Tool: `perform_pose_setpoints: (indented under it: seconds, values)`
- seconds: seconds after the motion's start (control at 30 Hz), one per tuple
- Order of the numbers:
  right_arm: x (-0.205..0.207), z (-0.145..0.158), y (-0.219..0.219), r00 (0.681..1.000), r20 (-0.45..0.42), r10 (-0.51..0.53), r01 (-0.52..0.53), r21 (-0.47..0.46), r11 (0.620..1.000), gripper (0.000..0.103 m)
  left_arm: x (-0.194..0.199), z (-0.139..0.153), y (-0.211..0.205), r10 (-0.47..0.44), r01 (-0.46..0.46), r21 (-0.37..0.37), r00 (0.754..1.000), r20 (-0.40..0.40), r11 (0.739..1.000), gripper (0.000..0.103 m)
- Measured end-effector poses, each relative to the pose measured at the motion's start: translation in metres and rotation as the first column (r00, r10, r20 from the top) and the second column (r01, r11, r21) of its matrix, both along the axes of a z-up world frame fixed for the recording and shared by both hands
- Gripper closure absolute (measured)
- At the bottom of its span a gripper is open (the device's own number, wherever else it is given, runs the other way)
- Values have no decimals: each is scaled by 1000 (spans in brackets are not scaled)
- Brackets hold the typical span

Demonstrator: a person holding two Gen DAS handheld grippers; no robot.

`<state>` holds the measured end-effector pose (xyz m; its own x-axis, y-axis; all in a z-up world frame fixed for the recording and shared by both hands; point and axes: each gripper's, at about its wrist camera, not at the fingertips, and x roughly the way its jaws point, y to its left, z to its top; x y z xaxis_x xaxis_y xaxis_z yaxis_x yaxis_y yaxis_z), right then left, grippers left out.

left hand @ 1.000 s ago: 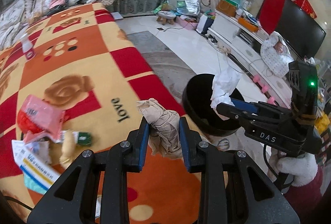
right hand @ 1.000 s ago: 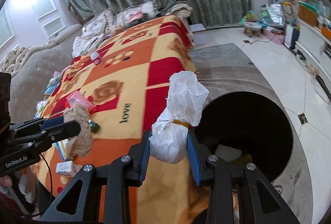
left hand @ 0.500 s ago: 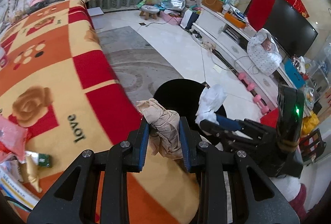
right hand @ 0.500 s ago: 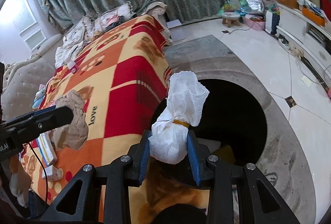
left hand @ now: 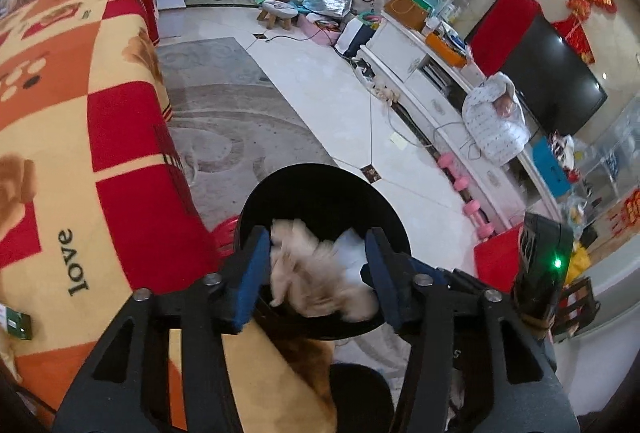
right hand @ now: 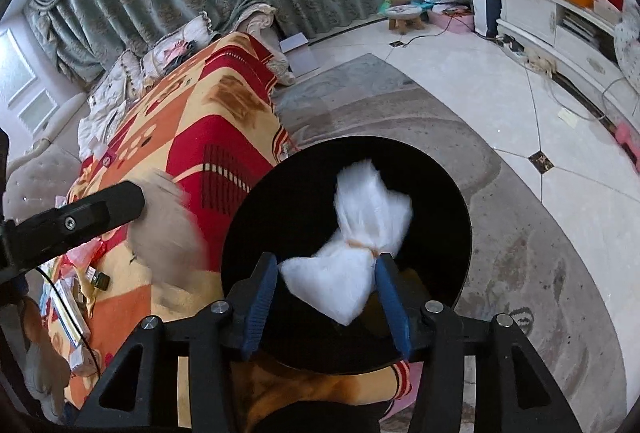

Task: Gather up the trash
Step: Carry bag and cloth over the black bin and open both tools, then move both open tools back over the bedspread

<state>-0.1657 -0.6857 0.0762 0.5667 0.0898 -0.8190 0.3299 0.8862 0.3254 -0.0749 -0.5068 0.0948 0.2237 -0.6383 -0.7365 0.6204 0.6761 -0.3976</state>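
Black plastic fills the middle of both my wrist views: the trash bin (left hand: 320,189) stands on the grey rug (right hand: 540,253), right beside the patterned blanket (left hand: 80,137). My left gripper (left hand: 318,273) has its jaws spread wide, and the brown paper wad (left hand: 316,277) shows as a motion-blurred smear loose between them over the bin mouth. My right gripper (right hand: 326,297) is spread too; the white tissue bundle (right hand: 360,241) sits blurred between its fingers, tipping toward 1 o'clock over the bin opening, and I cannot tell whether it touches them.
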Motion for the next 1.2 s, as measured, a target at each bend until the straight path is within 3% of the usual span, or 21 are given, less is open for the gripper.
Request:
perform_pose_setpoints:
  seconds: [0.37, 0.7, 0.77, 1.2]
  values:
    - [-1, 0, 10, 1000, -9, 25, -26, -13, 1000, 54, -3, 14, 26, 50, -51, 24, 998, 31, 998, 52]
    - [2, 9, 37, 997, -2, 72, -72, -24, 997, 50, -20, 26, 67, 81, -93, 89, 987, 135, 992, 52]
    - [4, 11, 45, 997, 0, 83, -83, -21, 996, 43, -24, 27, 81, 100, -117, 98, 981, 164, 988, 52]
    - [25, 36, 118, 976, 50, 212, -210, -42, 977, 42, -32, 37, 168, 235, -264, 89, 940, 249, 961, 52]
